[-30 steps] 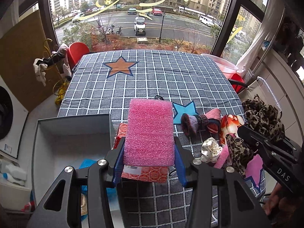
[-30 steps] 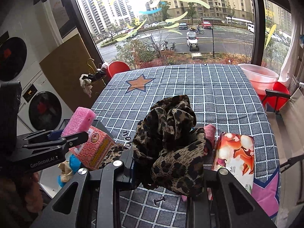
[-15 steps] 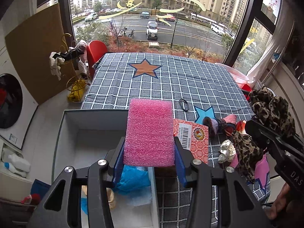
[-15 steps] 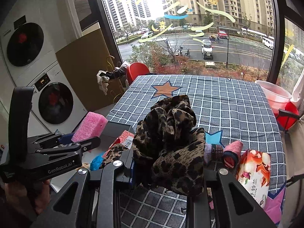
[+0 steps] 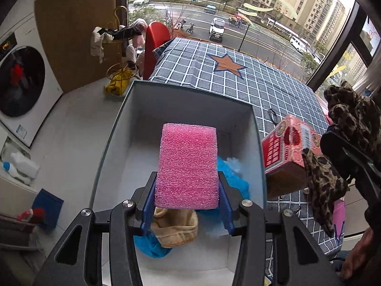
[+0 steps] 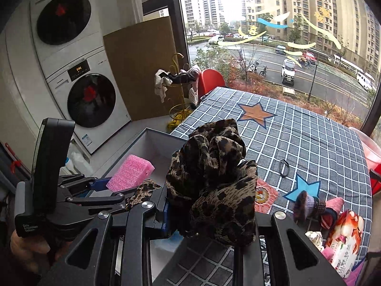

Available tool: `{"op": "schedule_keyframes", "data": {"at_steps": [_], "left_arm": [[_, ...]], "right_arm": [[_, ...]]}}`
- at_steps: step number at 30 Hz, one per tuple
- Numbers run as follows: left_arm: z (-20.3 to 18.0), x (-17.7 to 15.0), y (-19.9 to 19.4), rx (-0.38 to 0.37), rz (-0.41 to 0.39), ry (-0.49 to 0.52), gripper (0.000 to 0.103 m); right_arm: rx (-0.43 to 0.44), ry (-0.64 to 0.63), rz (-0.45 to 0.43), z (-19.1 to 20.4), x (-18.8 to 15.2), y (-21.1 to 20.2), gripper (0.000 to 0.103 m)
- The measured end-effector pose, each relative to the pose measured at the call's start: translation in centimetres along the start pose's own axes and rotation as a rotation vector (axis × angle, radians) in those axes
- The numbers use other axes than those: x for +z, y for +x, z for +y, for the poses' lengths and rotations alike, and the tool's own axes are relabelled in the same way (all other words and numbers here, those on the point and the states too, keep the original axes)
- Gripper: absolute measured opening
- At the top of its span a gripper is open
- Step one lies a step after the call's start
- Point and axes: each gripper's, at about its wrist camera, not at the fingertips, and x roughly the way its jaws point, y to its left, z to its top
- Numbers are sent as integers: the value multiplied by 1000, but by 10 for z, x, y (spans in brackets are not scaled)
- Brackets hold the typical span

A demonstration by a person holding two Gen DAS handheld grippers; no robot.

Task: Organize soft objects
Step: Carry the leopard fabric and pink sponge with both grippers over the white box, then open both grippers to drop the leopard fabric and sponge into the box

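Swinging leftward off the checked surface [image 5: 281, 88], the left tongs [image 5: 187, 205] had carried the pink sponge [image 5: 188, 164] over the open white box [image 5: 181, 100]. Clamped on the sponge, they hung above blue cloth [image 5: 234, 178] and a tan cloth [image 5: 176, 226] inside.

From the right wrist, the right tongs [image 6: 209, 214] gripped a leopard scarf [image 6: 214, 174] near the surface's left edge, beside the box [image 6: 154, 140].
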Motion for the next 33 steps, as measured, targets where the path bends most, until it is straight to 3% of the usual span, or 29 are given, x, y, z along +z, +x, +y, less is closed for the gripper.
{"op": "schedule_keyframes", "data": {"at_steps": [7,15,24,33], "left_arm": [[25,-26,7,-3,19,-53,49],[30,-56,8,10,17,-67,49],[40,-53,20,19,40,-82,49],[35,-48,26,21,42,-55,49]], "right_arm": [[22,-40,29,21,-4,18,28],[57,-85,64,43,-34,25,28],[55,-131,127,59,-39,58,28],[0,-145,108,57,-19,74,28]]}}
